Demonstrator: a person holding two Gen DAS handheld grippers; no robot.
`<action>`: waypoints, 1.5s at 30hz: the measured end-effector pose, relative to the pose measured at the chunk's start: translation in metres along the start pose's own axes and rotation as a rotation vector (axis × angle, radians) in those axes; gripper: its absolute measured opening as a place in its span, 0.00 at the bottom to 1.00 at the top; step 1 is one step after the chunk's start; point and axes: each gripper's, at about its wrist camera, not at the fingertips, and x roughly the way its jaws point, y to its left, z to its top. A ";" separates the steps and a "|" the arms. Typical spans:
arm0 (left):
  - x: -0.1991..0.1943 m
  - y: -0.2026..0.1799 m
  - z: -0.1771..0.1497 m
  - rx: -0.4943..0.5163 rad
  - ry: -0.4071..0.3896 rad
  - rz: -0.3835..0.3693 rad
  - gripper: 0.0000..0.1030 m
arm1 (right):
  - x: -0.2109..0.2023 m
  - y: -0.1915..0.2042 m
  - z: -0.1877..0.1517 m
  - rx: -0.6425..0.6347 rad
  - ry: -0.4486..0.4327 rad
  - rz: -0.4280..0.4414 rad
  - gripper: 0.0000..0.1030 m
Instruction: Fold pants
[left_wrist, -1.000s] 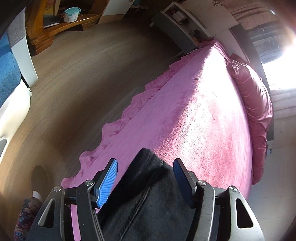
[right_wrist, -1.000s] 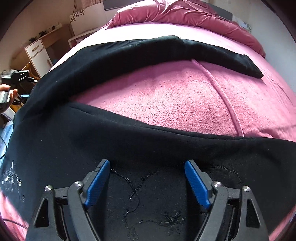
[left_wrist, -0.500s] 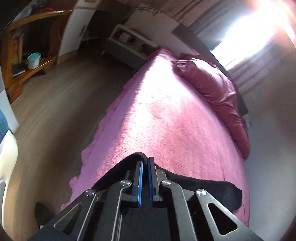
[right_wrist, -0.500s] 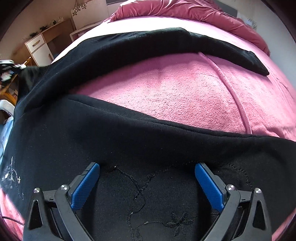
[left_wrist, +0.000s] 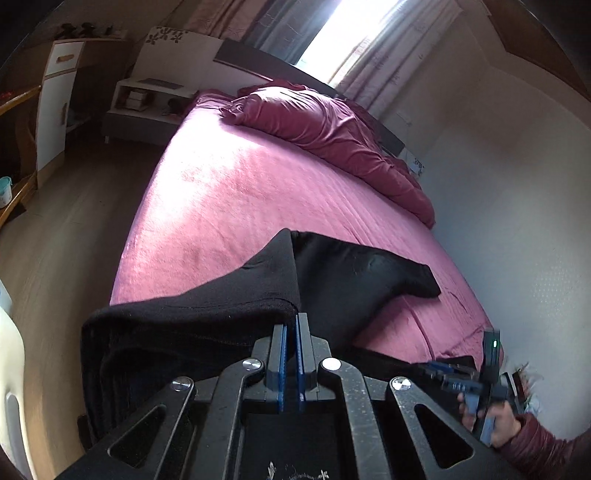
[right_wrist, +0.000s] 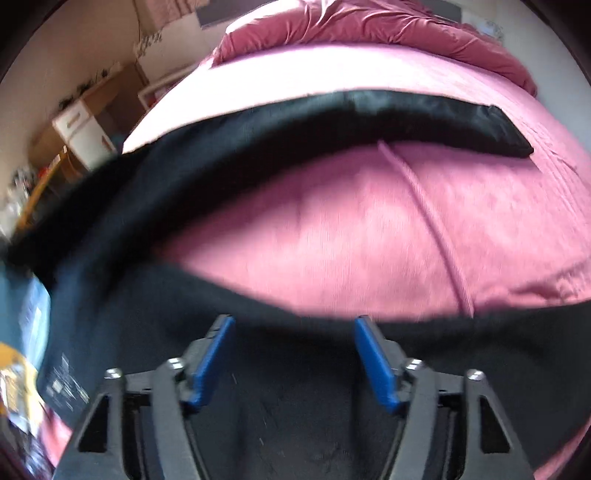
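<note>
Your left claw (left_wrist: 291, 325) grips the edge of the black pants (left_wrist: 192, 328) and holds it above the pink bed (left_wrist: 229, 192). Your right claw (right_wrist: 293, 326) is closing over the near leg, not yet pinching. No fold is finished; most work remains.

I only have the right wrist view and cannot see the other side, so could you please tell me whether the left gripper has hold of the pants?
Observer: Yes, the left gripper is shut on an edge of the black pants.
Operator: Thank you. Is that edge lying flat on the cover?
Observer: No, it is held above the pink bed, with fabric draping down from the gripper.
</note>
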 end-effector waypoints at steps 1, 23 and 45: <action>-0.002 -0.001 -0.007 0.006 0.005 0.003 0.04 | -0.002 -0.002 0.016 0.016 -0.012 0.022 0.54; -0.063 -0.009 -0.046 0.073 0.031 -0.066 0.03 | 0.116 0.025 0.225 0.353 0.086 0.163 0.45; -0.047 0.098 0.111 -0.215 -0.176 0.100 0.03 | -0.065 0.010 0.105 0.167 -0.146 0.400 0.10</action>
